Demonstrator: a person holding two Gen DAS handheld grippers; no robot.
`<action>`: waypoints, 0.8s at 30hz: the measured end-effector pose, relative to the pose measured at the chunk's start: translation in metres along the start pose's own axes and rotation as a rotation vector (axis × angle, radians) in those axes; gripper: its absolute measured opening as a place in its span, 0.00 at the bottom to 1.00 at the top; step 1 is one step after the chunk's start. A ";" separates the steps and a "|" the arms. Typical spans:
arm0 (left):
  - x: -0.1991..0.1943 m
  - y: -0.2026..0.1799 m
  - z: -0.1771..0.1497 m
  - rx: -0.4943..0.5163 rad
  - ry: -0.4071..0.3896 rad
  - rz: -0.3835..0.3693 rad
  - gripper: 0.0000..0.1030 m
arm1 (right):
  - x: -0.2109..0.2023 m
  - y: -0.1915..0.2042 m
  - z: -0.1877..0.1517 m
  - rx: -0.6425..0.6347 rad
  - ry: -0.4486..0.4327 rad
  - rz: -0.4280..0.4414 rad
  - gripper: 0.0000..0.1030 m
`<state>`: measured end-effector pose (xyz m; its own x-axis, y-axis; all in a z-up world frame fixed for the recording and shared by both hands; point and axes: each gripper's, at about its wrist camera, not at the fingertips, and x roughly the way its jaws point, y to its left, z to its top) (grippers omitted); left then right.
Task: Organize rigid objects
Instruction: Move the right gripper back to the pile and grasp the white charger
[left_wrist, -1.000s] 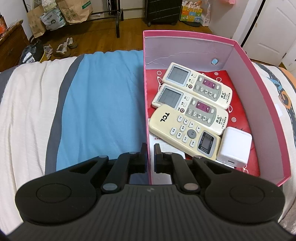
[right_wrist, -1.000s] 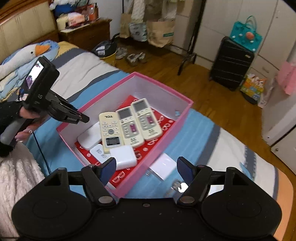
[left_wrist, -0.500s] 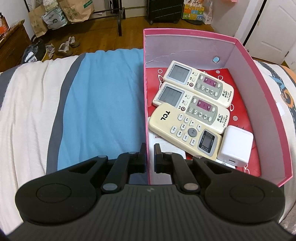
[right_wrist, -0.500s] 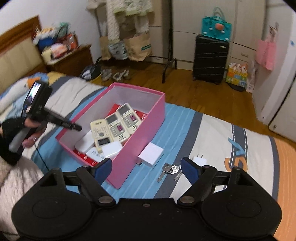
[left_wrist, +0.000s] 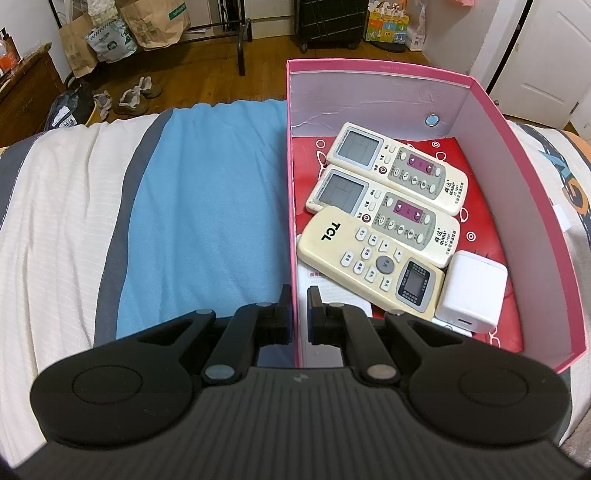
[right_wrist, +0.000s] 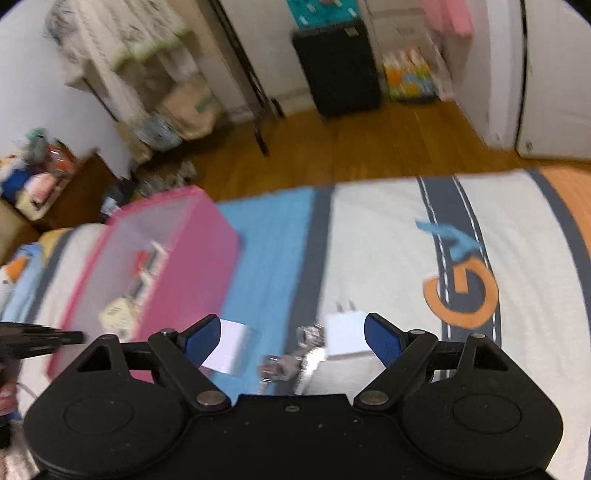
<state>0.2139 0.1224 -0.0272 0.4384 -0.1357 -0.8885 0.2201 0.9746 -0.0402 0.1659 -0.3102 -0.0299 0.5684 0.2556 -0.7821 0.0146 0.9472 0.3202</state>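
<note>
In the left wrist view, the pink box (left_wrist: 376, 68) holds two white remotes (left_wrist: 397, 168) (left_wrist: 384, 212), a cream TCL remote (left_wrist: 369, 258) and a white charger cube (left_wrist: 474, 291). My left gripper (left_wrist: 298, 310) is shut on the box's left wall, one finger on each side of it. The blurred right wrist view shows my right gripper (right_wrist: 291, 336) open and low over the bed. A white plug charger (right_wrist: 345, 334) and a bunch of keys (right_wrist: 295, 362) lie ahead between its fingers, untouched. A white square block (right_wrist: 231, 347) sits by its left finger, next to the pink box (right_wrist: 192, 266).
The bedspread (left_wrist: 207, 206) is striped blue, white and grey, with an orange patch at the right. Beyond the bed's edge is a wooden floor with a black suitcase (right_wrist: 338, 70), paper bags, shoes and a clothes rack. The left gripper's tip (right_wrist: 44, 338) shows at the right wrist view's left edge.
My right gripper swung right and dropped from over the box to the bed, bringing the keys and plug charger between its fingers; its jaws widened slightly. The left gripper and box stayed still.
</note>
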 end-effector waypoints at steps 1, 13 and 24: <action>0.000 0.000 0.000 0.000 0.000 0.000 0.05 | 0.011 -0.003 0.000 -0.005 0.025 -0.019 0.85; -0.001 -0.002 -0.002 0.005 -0.011 0.011 0.05 | 0.073 -0.020 -0.011 -0.135 0.149 -0.120 0.52; -0.001 -0.003 -0.002 0.010 -0.016 0.016 0.05 | 0.070 -0.007 -0.012 -0.181 0.083 -0.190 0.46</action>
<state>0.2115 0.1199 -0.0272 0.4561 -0.1227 -0.8814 0.2217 0.9749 -0.0210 0.1958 -0.2964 -0.0927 0.4999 0.0779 -0.8626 -0.0366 0.9970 0.0688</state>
